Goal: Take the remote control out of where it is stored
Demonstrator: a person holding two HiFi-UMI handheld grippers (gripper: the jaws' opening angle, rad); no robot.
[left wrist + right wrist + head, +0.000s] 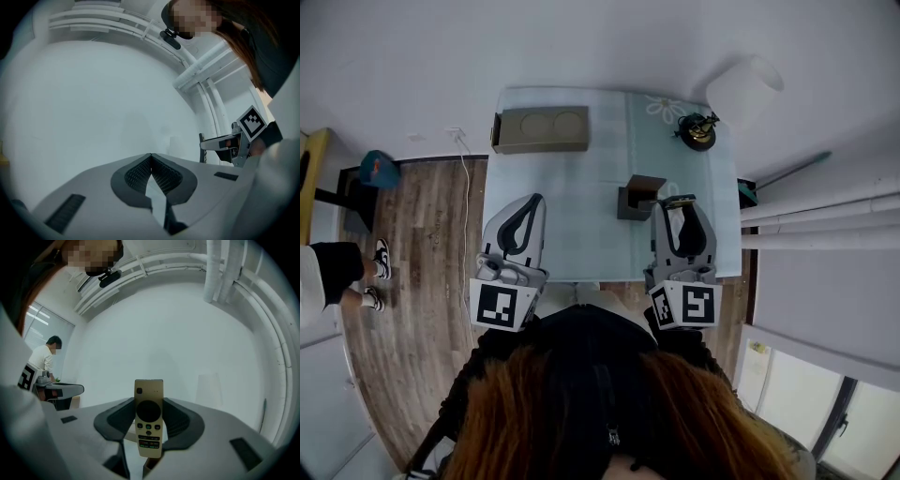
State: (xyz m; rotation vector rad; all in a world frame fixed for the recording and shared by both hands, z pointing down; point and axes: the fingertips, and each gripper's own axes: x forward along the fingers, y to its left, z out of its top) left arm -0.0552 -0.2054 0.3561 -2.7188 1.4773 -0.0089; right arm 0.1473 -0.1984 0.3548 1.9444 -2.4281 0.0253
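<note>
1. Remote control (149, 414): upright, gripped between the right gripper (682, 223) fingers, apparently clear of the dark holder (636, 199) on the worktop (572, 220).
2. Left gripper (151, 161): fingers together, empty.
3. Handling: I'd grip evenly, no tilting.

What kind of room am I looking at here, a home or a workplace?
Probably an indoor workspace dressed like a living room: a small table under a pale blue cover stands on a wooden floor, while bare white pipes run along the wall.
</note>
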